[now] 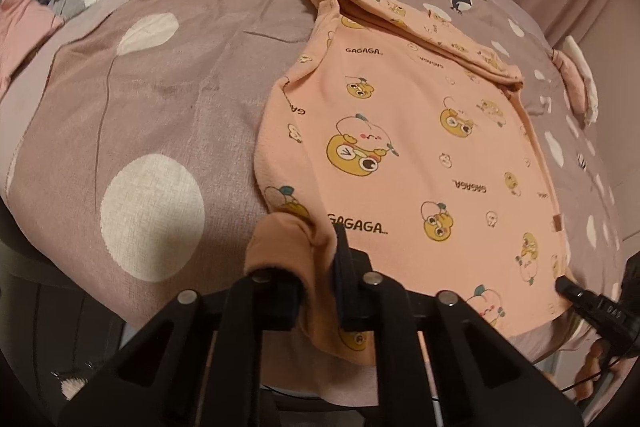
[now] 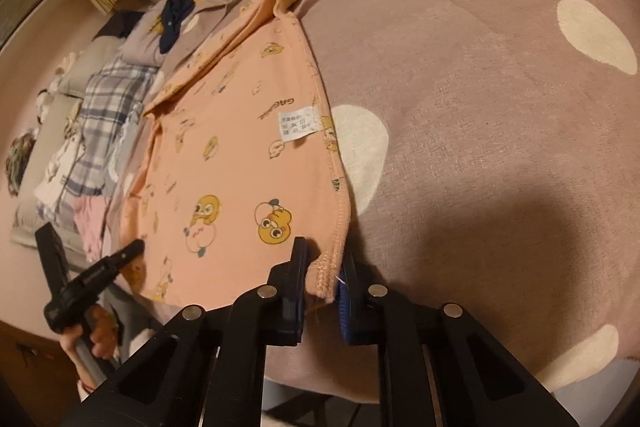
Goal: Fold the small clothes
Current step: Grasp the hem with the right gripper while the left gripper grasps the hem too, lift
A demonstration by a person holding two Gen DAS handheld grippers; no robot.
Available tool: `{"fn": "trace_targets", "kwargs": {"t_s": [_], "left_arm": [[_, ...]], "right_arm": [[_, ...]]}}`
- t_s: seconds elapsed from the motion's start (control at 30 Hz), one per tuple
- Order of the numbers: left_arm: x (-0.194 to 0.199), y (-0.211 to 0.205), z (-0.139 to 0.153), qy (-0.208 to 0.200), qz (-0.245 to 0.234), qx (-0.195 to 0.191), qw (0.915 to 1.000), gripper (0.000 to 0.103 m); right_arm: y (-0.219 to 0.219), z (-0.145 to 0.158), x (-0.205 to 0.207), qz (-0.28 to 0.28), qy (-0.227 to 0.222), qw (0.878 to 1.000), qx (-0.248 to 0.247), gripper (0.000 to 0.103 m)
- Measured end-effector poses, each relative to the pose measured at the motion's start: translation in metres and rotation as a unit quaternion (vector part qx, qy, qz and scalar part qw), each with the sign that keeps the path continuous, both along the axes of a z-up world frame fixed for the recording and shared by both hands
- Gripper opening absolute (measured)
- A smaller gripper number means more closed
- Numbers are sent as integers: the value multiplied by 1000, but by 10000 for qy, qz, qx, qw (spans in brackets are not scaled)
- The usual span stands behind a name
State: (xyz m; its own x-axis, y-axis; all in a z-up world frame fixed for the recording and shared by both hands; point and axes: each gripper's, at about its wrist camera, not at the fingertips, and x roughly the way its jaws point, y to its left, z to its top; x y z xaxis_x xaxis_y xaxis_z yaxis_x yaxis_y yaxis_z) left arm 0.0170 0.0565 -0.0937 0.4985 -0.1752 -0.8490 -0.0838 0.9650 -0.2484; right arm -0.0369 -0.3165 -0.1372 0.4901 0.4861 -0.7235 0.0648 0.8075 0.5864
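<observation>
Holding the peach shirt [image 1: 404, 147] spread on the bed [image 1: 160, 87], we pinch its near hem corners: left hand-held gripper [image 1: 320, 291] and right hand-held gripper [image 2: 324, 283] are both closed on cloth. One sleeve looks folded across at upper right of the left view; we judge most folding remains.

The care label [image 2: 299, 123] print is too small to read — the peach shirt's [image 2: 224, 163] far sleeve seems tucked under.

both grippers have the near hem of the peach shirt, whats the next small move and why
Probably lift both corners together and carry the hem toward the collar end. The left gripper pinches one bunched hem corner of the peach shirt, the right gripper the other, and the body lies flat on the bedspread with a sleeve already folded in.
</observation>
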Motion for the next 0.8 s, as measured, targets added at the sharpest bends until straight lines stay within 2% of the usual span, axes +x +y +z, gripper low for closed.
{"fn": "trace_targets", "kwargs": {"t_s": [0.07,0.17,0.4,0.5,0.57,0.7,0.8], "left_arm": [[0,1,1,-19,22,-94,10000,9],[0,5,3,-59,57,-269,9996,8],[3,17,23,-345,23,-958,9948,8],[15,23,32,-412,31,-1403,9892,8],[25,26,34,-416,67,-1563,9868,8],[53,32,48,-639,134,-1875,9801,7],[72,39,63,-837,162,-2117,9736,6]], "right_arm": [[-2,1,0,-22,-60,9999,106,14],[-5,1,2,-18,-226,9982,558,14],[-10,20,3,-13,-790,9900,1171,14],[-10,38,6,-30,-1159,9868,1128,14],[-8,49,15,-39,-1285,9854,1118,14],[-6,60,39,-77,-1362,9833,1204,14],[0,72,69,3,-1289,9857,1082,14]]}}
